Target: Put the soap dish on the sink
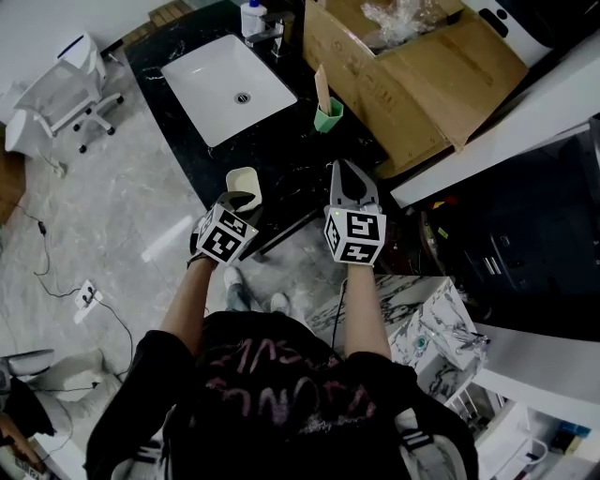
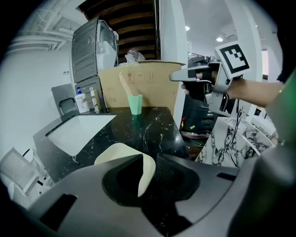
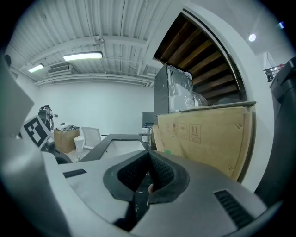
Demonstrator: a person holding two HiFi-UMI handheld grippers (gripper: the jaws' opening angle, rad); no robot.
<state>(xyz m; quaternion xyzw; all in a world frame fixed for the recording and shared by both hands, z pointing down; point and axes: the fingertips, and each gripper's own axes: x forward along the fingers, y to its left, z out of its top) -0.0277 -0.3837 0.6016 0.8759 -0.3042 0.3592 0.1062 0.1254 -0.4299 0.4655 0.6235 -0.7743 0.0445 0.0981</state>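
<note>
1. Black marble counter [image 1: 281,150]; white sink [image 1: 230,84] at 11 o'clock.
2. Left gripper [image 1: 237,200] clamped on cream soap dish [image 1: 244,181] over counter's near edge, 5 o'clock from sink.
3. Right gripper [image 1: 341,167] closed, empty, at dish's 3 o'clock.

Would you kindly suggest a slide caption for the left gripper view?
Left hand-held gripper grips the cream soap dish by its rim at the black counter, white sink ahead-left.

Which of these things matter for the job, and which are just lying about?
Part of the job: soap dish, gripped in the left claw; sink.
Just lying about: green cup, cardboard box, bottle, office chair. The right claw is shut.
</note>
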